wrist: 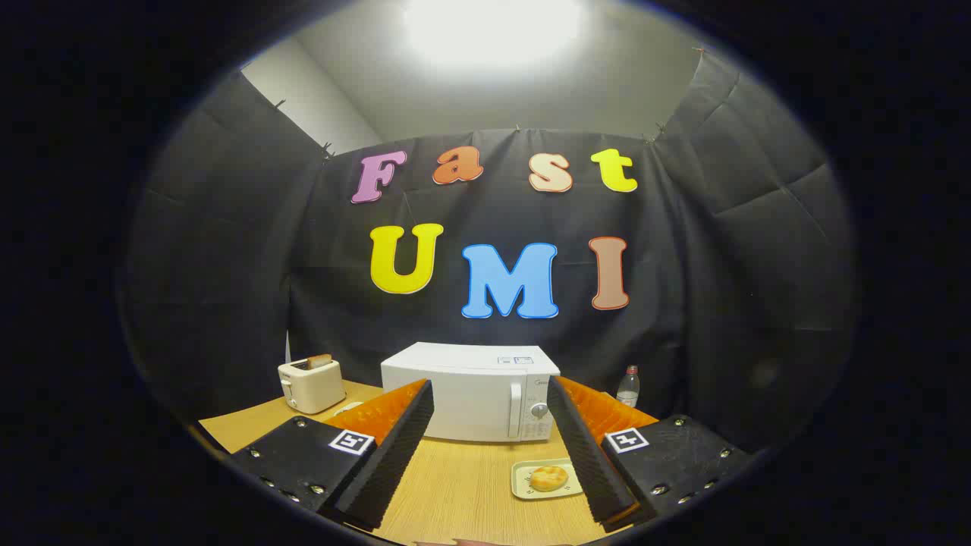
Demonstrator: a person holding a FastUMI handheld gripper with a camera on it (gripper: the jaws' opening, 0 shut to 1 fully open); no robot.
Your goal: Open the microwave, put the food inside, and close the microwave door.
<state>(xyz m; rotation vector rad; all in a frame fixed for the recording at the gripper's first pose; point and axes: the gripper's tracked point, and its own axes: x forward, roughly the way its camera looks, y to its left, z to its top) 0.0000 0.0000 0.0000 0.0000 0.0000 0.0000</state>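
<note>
Black cloth closes the booth on all sides, with a bright lamp at the top centre of the frame, and a light wooden table (463,485) fills the lower middle. On this table, near the centre of the frame, stands the white microwave (470,390). Its door is closed, and the vertical handle (516,409) and the round knob (538,410) sit on its right part. To the left of it, in the lower left, is a cream toaster (309,385) with a slice of bread in the slot. A clear water bottle (627,387) stands to the right of the microwave, near the cloth.

The food is a round bun (548,478) lying on a small pale tray (531,485). The tray is on the table in front of the microwave, in the lower right of centre, touching or partly hidden behind the inner edge of the right finger.

The gripper (485,485) has its fingers wide apart and holds nothing; the microwave shows between them and well beyond them.

I judge that the task is at its very first step: the door is not yet opened and the bun is not yet lifted. The next move probably calls for going forward to the handle, closing the fingers around it, and pulling so that the door swings out. Care is needed not to push the tray on the way.
</note>
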